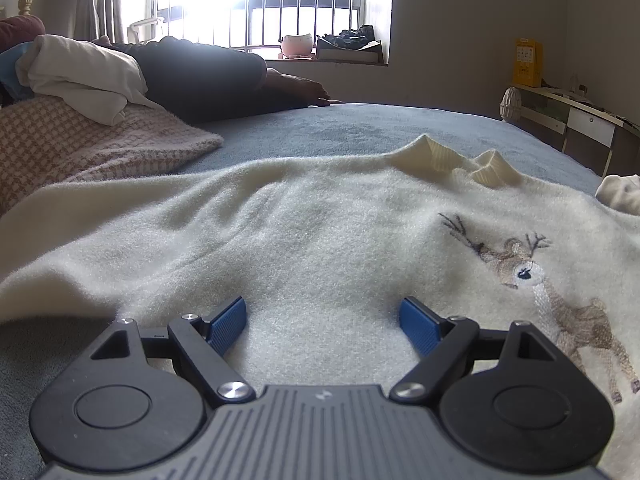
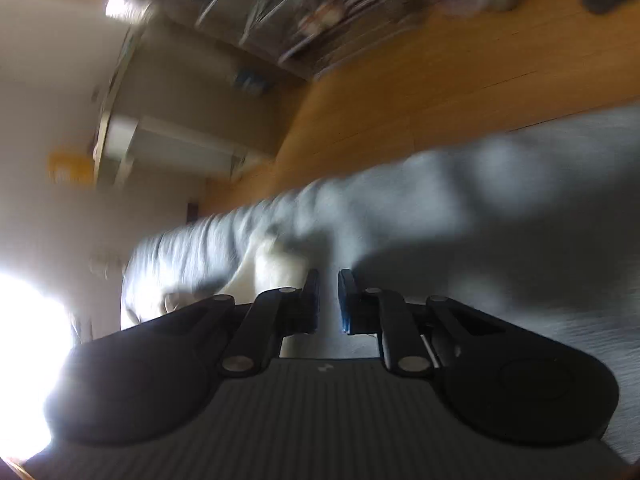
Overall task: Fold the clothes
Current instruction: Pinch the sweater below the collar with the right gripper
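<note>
Directly under my left gripper lies the cream sweater, spread flat on the bed with its grey-blue cover. Both blue pads of this gripper stand wide apart, low over the fleecy cloth, and nothing is between them. On the sweater an embroidered deer is on the right part of the front, and the ribbed collar points toward the far edge of the bed. Near the left edge of the bed a checked cloth lies with a white garment on top, and behind them a person's leg in dark trousers rests on the bed, before a bright barred window. My right gripper is almost pressed together, only a thin gap stays between its pads; the picture is very blurred, so I cannot tell if any cloth is pinched there. Just beyond its fingers I see pale cream fabric at the edge of the bed, over the grey-blue cover, and farther away the wooden floor.
</note>
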The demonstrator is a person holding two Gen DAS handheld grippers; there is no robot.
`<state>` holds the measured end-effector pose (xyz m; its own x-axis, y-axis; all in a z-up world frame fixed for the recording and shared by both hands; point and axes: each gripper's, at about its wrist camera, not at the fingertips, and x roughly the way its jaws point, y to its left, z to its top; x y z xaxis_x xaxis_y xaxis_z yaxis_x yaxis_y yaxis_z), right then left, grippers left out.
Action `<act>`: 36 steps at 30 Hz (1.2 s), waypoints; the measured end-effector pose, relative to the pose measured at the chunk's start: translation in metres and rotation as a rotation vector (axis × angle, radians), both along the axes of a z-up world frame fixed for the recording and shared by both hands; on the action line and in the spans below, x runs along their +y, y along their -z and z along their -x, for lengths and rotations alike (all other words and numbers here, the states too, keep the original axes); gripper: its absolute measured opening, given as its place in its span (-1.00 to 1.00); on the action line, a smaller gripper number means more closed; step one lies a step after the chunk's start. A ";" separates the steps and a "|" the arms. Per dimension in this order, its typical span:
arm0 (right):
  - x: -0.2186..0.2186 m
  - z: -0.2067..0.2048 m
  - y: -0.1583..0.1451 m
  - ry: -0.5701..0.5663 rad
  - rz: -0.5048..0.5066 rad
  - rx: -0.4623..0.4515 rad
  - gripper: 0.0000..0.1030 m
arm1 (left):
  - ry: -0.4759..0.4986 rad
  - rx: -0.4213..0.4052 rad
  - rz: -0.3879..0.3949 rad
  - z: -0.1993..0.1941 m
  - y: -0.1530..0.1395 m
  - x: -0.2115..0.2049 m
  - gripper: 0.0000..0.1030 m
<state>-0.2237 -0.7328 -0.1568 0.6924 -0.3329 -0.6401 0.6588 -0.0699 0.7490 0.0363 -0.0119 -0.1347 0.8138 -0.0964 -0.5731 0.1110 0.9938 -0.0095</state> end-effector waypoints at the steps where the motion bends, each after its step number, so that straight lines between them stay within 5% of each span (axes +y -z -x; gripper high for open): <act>1: 0.004 0.002 -0.006 -0.004 0.025 -0.012 -0.80 | 0.000 -0.001 0.000 0.000 0.000 0.000 0.65; 4: 0.025 -0.021 -0.043 -0.155 0.164 0.002 -0.80 | 0.000 -0.002 0.004 0.000 0.000 0.001 0.65; 11: 0.194 -0.177 -0.104 -0.969 0.526 0.125 -0.80 | 0.001 -0.002 0.006 0.000 0.001 0.001 0.65; 16: 0.323 -0.262 -0.072 -1.366 0.650 0.168 -0.82 | 0.002 -0.006 0.031 0.002 0.001 0.005 0.65; 19: 0.338 -0.295 -0.047 -1.349 0.649 0.253 -0.99 | 0.004 -0.008 0.066 0.002 0.001 0.009 0.66; 22: 0.320 -0.301 -0.058 -1.186 0.500 0.219 -0.91 | 0.007 -0.013 0.104 0.003 0.001 0.014 0.66; 26: 0.373 -0.306 -0.087 -1.306 0.566 0.197 -0.88 | 0.008 -0.021 0.152 0.004 0.002 0.020 0.66; 30: 0.420 -0.341 -0.065 -1.428 0.729 0.306 -0.93 | 0.008 -0.028 0.193 0.005 0.002 0.026 0.66; 36: 0.387 -0.381 -0.063 -1.118 0.455 0.213 -0.89 | 0.012 -0.036 0.271 0.006 0.003 0.036 0.66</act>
<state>0.1571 -0.3458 -0.0942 0.6362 0.1549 -0.7558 0.3007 0.8524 0.4278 0.0300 0.0243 -0.1377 0.8313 -0.2518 -0.4955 0.1280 0.9542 -0.2702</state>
